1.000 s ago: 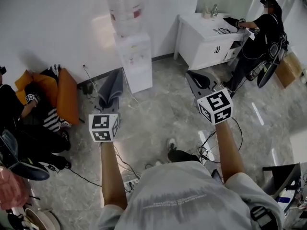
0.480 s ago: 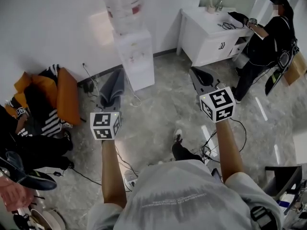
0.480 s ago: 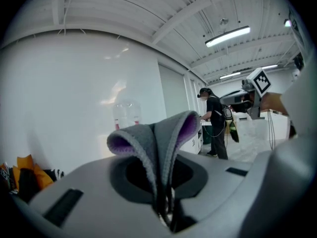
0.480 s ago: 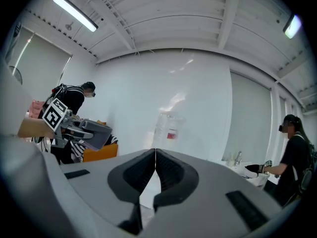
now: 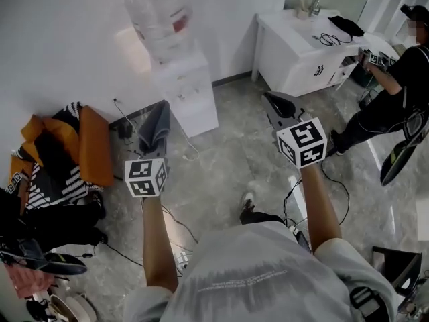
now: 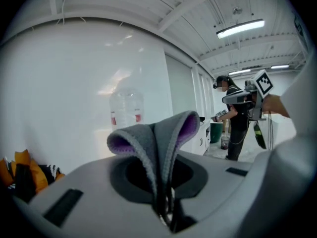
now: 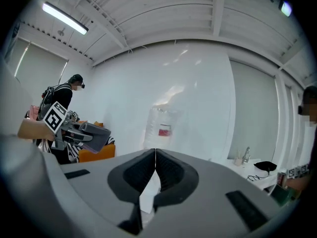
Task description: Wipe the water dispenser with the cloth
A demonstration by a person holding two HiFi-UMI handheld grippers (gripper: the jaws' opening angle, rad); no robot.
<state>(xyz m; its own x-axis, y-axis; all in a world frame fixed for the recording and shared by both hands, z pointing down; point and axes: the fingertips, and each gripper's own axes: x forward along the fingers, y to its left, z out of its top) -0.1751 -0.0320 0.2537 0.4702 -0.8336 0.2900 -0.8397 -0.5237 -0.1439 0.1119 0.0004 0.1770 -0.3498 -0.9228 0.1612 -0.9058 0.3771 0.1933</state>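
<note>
Both grippers have edged toward the upright dispenser (image 5: 191,96) far ahead. Left gripper (image 5: 153,151), jaws clamping the cloth (image 5: 155,123), is nearer; right gripper (image 5: 269,100) jaws closed, empty.

Bare grey floor (image 5: 228,153) lies open ahead of my left gripper (image 5: 151,147), clamped on the cloth (image 5: 156,123), right up to the water dispenser (image 5: 191,92) at upper middle. Left of that lane, an orange bag pile (image 5: 87,146) crowds in. Upper right, a white cabinet (image 5: 295,52) and a person (image 5: 402,92) block the way. Cables (image 5: 289,196) trail on the floor below my right gripper (image 5: 273,102).
</note>
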